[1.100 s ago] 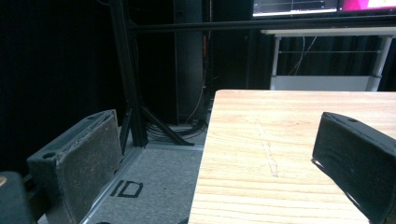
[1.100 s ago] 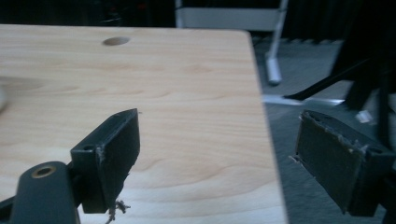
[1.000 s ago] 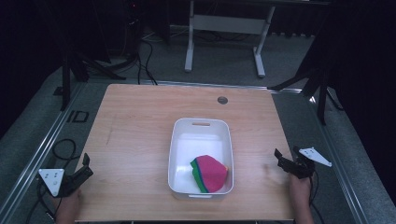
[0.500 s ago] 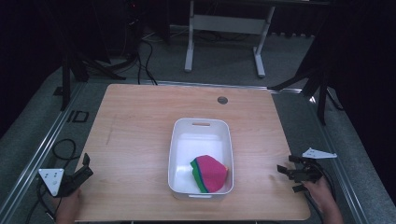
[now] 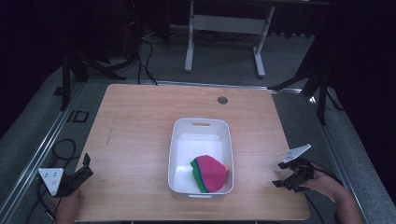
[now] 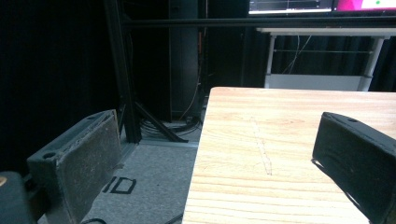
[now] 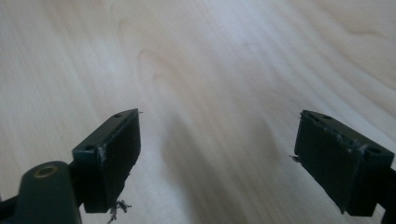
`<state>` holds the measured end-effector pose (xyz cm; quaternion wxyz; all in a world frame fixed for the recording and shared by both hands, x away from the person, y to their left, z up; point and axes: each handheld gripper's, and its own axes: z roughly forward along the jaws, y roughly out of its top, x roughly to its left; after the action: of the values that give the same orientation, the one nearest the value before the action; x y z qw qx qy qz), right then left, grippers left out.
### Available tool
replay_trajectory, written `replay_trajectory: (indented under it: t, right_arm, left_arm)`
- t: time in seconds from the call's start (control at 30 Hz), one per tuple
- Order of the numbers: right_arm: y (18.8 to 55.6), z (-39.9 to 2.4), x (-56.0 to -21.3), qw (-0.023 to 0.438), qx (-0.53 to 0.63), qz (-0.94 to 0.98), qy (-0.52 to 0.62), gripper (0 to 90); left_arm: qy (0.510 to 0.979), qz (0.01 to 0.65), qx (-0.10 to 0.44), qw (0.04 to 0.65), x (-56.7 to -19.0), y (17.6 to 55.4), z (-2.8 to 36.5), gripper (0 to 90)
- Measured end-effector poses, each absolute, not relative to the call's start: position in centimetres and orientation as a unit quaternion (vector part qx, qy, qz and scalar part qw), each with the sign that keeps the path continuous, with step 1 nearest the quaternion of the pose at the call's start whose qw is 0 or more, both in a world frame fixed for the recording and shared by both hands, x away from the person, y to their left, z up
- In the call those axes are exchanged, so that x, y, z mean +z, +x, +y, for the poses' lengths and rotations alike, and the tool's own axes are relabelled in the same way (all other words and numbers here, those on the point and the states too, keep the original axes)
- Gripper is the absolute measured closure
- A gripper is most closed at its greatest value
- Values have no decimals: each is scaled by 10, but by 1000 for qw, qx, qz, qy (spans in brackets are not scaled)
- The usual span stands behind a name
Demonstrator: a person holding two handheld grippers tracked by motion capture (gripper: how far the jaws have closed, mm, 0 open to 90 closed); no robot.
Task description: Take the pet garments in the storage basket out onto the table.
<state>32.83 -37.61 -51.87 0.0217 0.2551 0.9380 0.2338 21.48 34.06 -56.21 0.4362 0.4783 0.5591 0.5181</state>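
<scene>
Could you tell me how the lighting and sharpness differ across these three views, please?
High view: dim surroundings, evenly lit table, sharp white bin. Left gripper view: dark background, table grain crisp, near jaws soft. Right gripper view: bright, washed-out wood, smeared grain, faint shadow between the open jaws.

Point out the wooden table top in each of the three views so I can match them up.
High view: the table top takes up the middle, with the white tub standing on it.
Left gripper view: the table top runs from the centre to the right, its left edge over the floor.
Right gripper view: bare wood lies behind the two spread jaws.
Shared landmark: the white desk frame beyond the far edge, also in the left gripper view.
</scene>
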Motion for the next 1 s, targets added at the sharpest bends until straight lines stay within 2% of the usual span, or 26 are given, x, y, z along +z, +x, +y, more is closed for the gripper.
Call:
replay_trajectory:
  t: [0.07,0.17,0.63,1.0]
  right_arm:
    - [329,-368,-517,2,210,947,244,165]
    - [328,-357,-514,-3,193,959,208,205]
    - [327,-321,-499,-10,216,967,134,188]
    - [326,-285,-470,-17,204,974,92,167]
  left_arm:
    - [480,558,518,436,-562,215,341,18]
    - [481,558,517,437,-562,215,340,18]
    - [483,556,514,439,-562,215,340,18]
    - [484,555,513,441,-562,215,340,18]
